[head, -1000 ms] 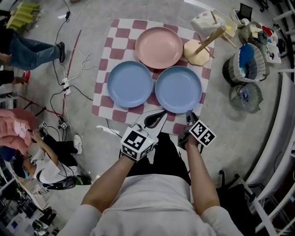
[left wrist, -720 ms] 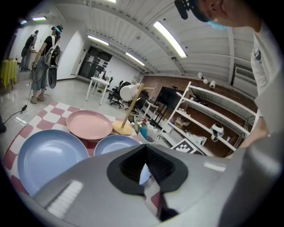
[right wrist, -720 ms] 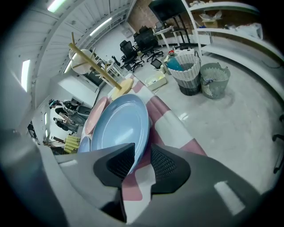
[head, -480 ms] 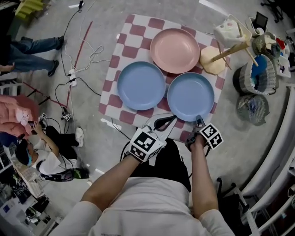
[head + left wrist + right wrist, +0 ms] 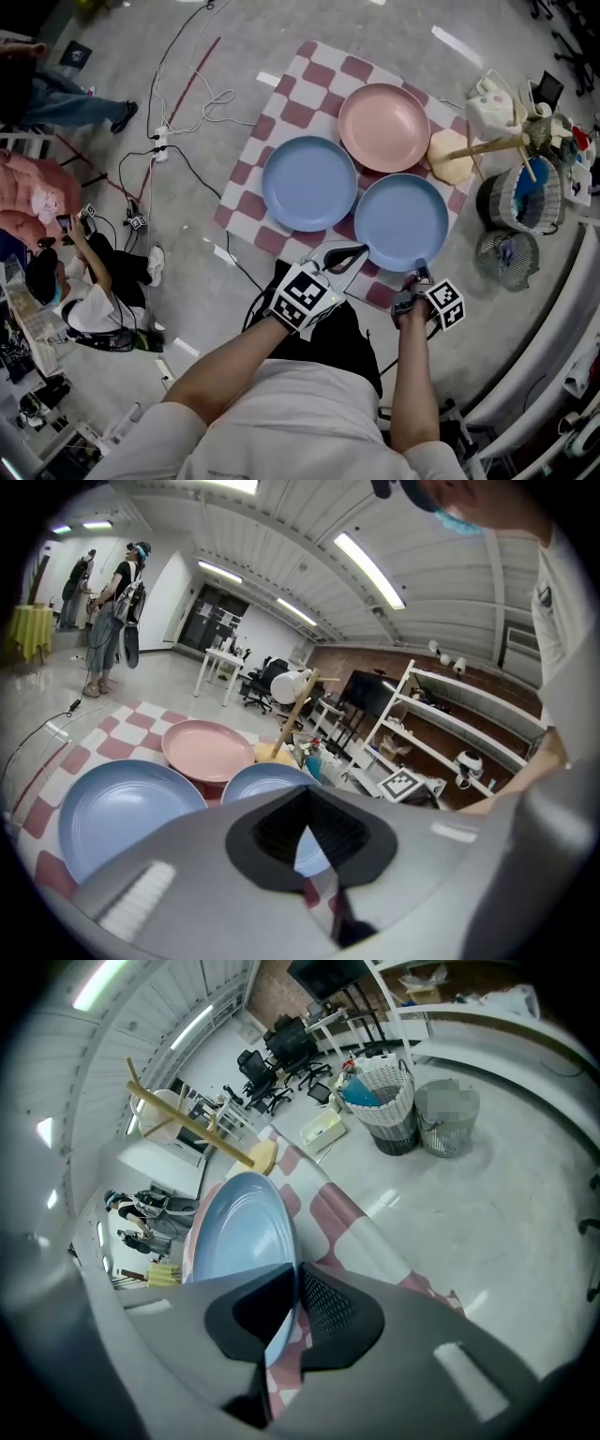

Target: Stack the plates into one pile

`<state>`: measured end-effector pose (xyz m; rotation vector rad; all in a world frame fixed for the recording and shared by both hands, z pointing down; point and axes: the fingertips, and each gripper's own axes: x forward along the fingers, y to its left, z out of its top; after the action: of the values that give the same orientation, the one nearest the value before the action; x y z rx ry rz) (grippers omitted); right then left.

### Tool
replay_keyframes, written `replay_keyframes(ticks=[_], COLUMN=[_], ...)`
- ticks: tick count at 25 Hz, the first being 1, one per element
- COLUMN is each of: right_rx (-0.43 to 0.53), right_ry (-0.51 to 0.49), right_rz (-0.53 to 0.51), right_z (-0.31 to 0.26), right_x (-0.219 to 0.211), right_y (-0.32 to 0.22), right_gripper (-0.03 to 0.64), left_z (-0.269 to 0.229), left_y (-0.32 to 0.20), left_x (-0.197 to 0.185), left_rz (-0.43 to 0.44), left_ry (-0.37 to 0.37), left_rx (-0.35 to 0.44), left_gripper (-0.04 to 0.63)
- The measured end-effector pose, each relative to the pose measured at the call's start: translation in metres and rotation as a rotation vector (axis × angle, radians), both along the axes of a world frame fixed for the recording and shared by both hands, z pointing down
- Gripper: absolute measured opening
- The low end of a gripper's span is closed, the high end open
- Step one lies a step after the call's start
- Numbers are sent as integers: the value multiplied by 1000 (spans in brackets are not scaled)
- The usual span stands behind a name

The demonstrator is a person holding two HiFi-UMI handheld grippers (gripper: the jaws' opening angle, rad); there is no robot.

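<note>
right gripper point(image 5: 292, 1288) is clamped on the near rim of blue plate point(image 5: 401, 222), set by the near right corner of checkered mat point(image 5: 323, 70) | left gripper point(image 5: 343, 254) is held closed, empty, over the mat's near edge | second blue plate point(image 5: 309, 183) lies toward the near left corner | pink plate point(image 5: 384, 127) lies toward the far edge

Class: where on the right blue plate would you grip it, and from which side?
By its raised near rim, from the person's side. The right blue plate lies flat on the cloth, so only that thin edge fits between jaws. The right gripper is shut on the rim there.
</note>
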<state>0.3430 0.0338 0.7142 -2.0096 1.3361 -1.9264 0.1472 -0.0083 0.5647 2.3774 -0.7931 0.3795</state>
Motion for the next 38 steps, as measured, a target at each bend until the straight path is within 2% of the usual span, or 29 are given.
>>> replay_keyframes(ticks=[7,18,28,38], right_rx=[56,109,53,-12], right_ry=[-16,-65,-86,-90], right_rz=[-57,-263,-351,-376], right_z=[-32,-62,-41,-14], right_x=[-12,-102,-187,-229], right_y=[-15,-68,-90,-100], right_gripper=[34,35,38,40], left_z=[-18,-51,-38,-16], left_y=[-3,-25,-53,-71], left_x=[-7,-52,-96,-132], left_rz=[-42,-166,-189,-190], left_ry=[0,-5,4,0], left_rx=[33,89,65,21], left_gripper=[6,6,6,6])
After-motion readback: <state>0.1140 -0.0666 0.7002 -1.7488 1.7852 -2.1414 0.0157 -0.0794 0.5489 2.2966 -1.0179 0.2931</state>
